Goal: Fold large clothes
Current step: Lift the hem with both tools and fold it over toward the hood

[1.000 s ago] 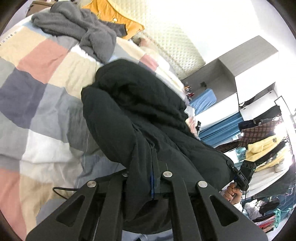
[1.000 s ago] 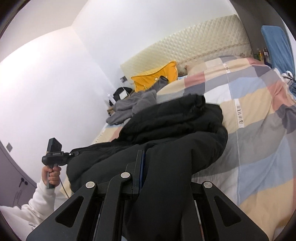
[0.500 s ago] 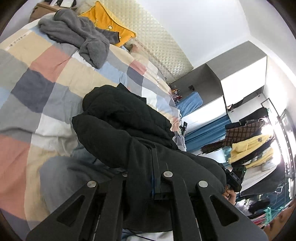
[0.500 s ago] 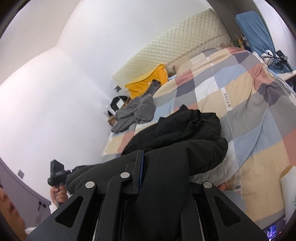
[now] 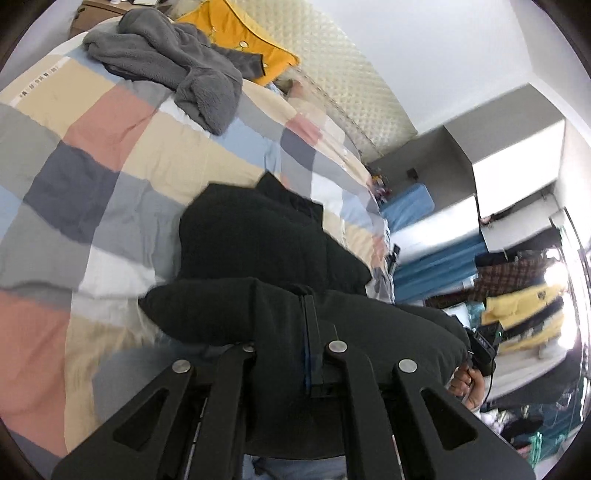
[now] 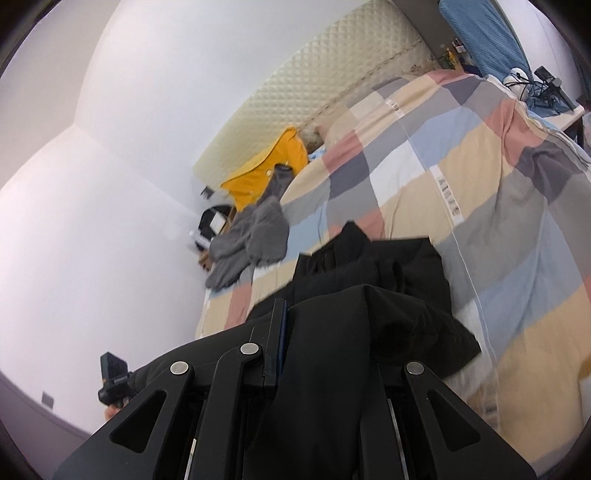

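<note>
So both grippers are clamped tight on the black jacket (image 5: 258, 258): left gripper (image 5: 291, 354) and right gripper (image 6: 325, 354) each pinch an edge, holding it bunched up over the checkered quilt (image 5: 110, 147), near a grey fleece (image 5: 177, 66).

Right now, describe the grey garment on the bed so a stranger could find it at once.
Start at the checked quilt covering the bed and look toward the quilted headboard. The grey fleece garment lies crumpled there, partly over the yellow pillow. Unlike the black coat, it is pale, fuzzy and not gripped.
</note>
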### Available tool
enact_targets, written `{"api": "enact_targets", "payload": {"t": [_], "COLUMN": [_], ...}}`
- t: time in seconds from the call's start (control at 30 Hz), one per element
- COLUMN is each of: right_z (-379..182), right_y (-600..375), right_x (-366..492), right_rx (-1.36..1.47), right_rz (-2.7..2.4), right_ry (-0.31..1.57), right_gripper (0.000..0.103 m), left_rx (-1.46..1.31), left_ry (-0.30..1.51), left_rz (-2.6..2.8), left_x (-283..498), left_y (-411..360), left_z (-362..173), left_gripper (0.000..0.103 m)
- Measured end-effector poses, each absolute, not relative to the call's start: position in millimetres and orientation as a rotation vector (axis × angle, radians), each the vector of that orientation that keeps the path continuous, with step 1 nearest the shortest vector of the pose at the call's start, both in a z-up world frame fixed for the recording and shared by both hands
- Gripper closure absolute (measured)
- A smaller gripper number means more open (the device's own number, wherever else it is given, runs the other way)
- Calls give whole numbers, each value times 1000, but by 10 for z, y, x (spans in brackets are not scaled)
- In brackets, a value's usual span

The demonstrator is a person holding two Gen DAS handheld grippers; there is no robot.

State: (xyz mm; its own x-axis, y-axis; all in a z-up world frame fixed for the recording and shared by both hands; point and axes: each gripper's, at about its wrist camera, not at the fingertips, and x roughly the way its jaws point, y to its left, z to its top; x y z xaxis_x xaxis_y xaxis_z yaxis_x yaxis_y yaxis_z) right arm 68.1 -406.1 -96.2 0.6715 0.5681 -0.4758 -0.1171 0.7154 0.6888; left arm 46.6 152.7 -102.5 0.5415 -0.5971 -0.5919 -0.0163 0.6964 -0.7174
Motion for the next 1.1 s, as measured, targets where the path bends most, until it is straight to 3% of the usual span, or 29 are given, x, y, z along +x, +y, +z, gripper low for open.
{"api": "enact_targets", "payload": {"t": [0.4,1.1], "right_z": [-1421,-2580], "right_y": [-4046,-3880], "right_x": [1845,3117], "right_rx": [768,769], "right_rz": [221,-17], "right_ry": [845,974], "right_gripper": [95,96], "left_rx": [-750,-482], "left_ry": [1025,1198], "left_rz": [-133,210], "left_x": [1530,2981], "left_y": [1481,1008], "left_z": [-1211,-2188], "left_gripper": [91,91]}}
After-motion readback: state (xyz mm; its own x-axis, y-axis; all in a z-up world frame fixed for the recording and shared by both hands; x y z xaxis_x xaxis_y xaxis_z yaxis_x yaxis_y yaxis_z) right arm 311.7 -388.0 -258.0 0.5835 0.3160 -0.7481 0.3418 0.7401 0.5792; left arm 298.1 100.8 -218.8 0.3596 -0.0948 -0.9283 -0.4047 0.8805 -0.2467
